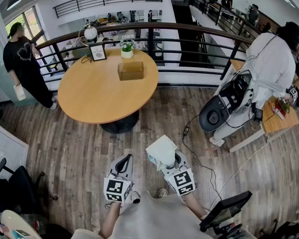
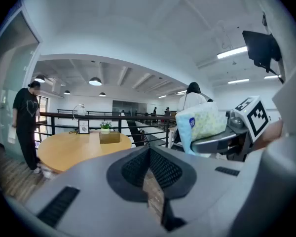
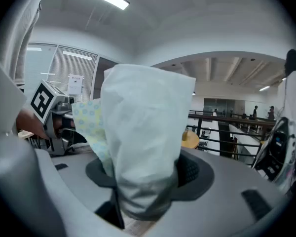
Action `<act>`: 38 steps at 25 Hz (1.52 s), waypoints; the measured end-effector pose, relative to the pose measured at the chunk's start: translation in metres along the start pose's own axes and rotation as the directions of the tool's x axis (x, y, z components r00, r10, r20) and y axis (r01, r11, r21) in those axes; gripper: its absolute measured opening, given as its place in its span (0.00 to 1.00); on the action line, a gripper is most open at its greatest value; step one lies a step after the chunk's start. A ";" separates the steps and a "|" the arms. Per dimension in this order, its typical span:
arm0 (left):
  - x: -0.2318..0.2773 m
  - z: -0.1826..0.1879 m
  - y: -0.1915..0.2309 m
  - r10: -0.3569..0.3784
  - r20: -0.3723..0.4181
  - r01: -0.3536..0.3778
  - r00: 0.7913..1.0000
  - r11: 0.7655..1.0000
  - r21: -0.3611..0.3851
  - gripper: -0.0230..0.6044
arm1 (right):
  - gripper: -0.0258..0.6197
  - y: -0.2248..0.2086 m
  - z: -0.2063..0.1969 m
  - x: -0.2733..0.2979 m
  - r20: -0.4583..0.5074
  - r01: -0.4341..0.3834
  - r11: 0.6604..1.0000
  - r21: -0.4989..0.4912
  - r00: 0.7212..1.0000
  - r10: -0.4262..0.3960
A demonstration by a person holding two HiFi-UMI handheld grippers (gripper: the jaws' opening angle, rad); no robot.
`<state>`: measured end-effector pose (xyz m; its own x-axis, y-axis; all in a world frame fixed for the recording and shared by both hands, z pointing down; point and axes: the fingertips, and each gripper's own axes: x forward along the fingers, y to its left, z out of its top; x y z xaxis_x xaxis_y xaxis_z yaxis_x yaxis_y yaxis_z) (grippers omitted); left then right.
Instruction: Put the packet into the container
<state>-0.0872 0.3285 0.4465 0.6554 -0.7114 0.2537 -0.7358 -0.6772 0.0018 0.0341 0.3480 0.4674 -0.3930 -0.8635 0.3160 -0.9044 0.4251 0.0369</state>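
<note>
My right gripper [image 1: 165,159] is shut on a soft pale packet [image 1: 161,151] with a flowered side, held upright over the wooden floor. In the right gripper view the packet [image 3: 143,142] fills the space between the jaws of the right gripper [image 3: 145,184]. The left gripper view shows the same packet [image 2: 202,122] off to the right. My left gripper [image 1: 123,164] hangs beside it with its jaws together and nothing in them. A brown box-shaped container [image 1: 130,70] stands on the far part of the round wooden table [image 1: 89,98], well ahead of both grippers. That container [image 2: 109,137] also appears small in the left gripper view.
A framed card [image 1: 97,52], a small plant [image 1: 127,49] and a lamp [image 1: 90,33] stand at the table's far edge, by a black railing [image 1: 189,39]. One person in black [image 1: 22,68] stands left, another in white [image 1: 269,68] right. A cable [image 1: 194,148] runs across the floor.
</note>
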 end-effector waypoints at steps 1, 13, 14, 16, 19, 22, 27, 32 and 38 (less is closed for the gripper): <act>0.000 -0.001 0.000 0.002 0.000 -0.002 1.000 1.000 0.000 0.04 | 0.46 0.000 0.001 0.001 0.004 -0.002 1.000 -0.002 1.000 0.002; 0.002 -0.004 -0.003 0.012 -0.004 -0.012 1.000 1.000 0.007 0.04 | 0.46 0.003 -0.004 0.002 -0.008 -0.037 0.999 -0.008 0.999 0.037; 0.002 -0.005 -0.004 0.016 -0.006 -0.016 1.000 1.000 0.007 0.04 | 0.46 0.004 -0.002 0.001 0.003 -0.047 0.999 0.005 0.999 0.047; 0.003 -0.004 -0.004 0.024 -0.010 -0.024 1.000 1.000 0.014 0.04 | 0.46 0.003 0.001 0.000 0.023 -0.063 0.998 0.028 0.998 0.063; 0.007 -0.001 -0.003 0.034 -0.006 -0.034 0.999 0.999 0.024 0.04 | 0.46 -0.004 -0.001 0.000 0.019 -0.060 0.998 0.026 0.998 0.060; 0.010 0.001 -0.008 0.047 -0.006 -0.047 0.999 0.999 0.025 0.04 | 0.46 -0.013 -0.005 -0.004 0.000 -0.050 0.998 0.030 0.999 0.050; 0.024 0.007 -0.022 0.079 -0.004 -0.079 0.997 0.997 0.018 0.04 | 0.46 -0.039 -0.010 -0.008 -0.029 -0.050 0.998 0.027 0.998 0.051; 0.044 0.004 -0.035 0.114 -0.013 -0.114 0.993 0.993 0.019 0.04 | 0.46 -0.065 -0.013 -0.008 -0.032 -0.075 0.997 0.002 0.997 0.075; 0.058 0.003 -0.041 0.143 -0.023 -0.143 0.989 0.990 0.016 0.04 | 0.46 -0.084 -0.013 -0.004 -0.024 -0.102 0.995 0.014 0.994 0.103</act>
<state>-0.0185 0.3147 0.4581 0.5390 -0.7966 0.2738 -0.8192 -0.5714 -0.0496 0.1136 0.3189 0.4753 -0.4796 -0.8086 0.3409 -0.8616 0.5074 -0.0086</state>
